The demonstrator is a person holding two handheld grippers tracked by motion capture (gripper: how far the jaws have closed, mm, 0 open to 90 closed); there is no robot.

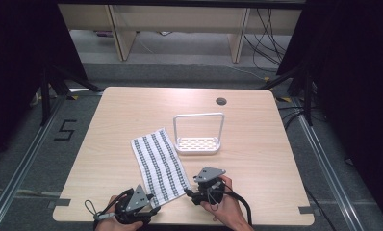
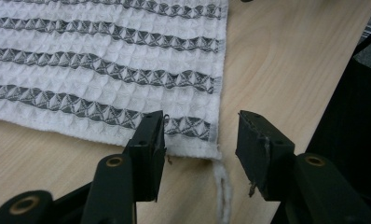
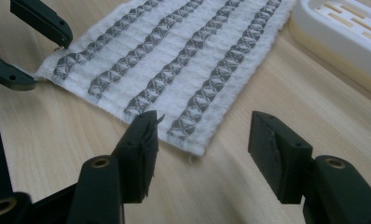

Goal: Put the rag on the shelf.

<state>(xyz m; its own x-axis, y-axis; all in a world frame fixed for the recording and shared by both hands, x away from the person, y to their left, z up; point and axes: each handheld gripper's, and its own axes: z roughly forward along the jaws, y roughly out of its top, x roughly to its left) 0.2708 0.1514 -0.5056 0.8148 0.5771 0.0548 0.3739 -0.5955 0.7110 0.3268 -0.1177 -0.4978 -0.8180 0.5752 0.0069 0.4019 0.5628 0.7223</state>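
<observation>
A white waffle towel (image 1: 159, 164) with grey stripes lies flat on the wooden table (image 1: 257, 159), slanted toward the near edge. My left gripper (image 1: 152, 203) sits at the towel's near-left corner, held by a hand. In the left gripper view the towel (image 2: 104, 70) ends in a corner lying between the open jaws of my left gripper (image 2: 202, 140). My right gripper (image 1: 189, 193) is at the near-right corner. My right gripper (image 3: 204, 137) stands open around the other corner of the towel (image 3: 174, 60), nothing pinched.
A white slotted rack (image 1: 198, 143) with a tall wire handle stands just beyond the towel, and the rack (image 3: 342, 32) is at the upper right of the right gripper view. A cable hole (image 1: 221, 101) is at the table's far side. The table's near edge is close behind both hands.
</observation>
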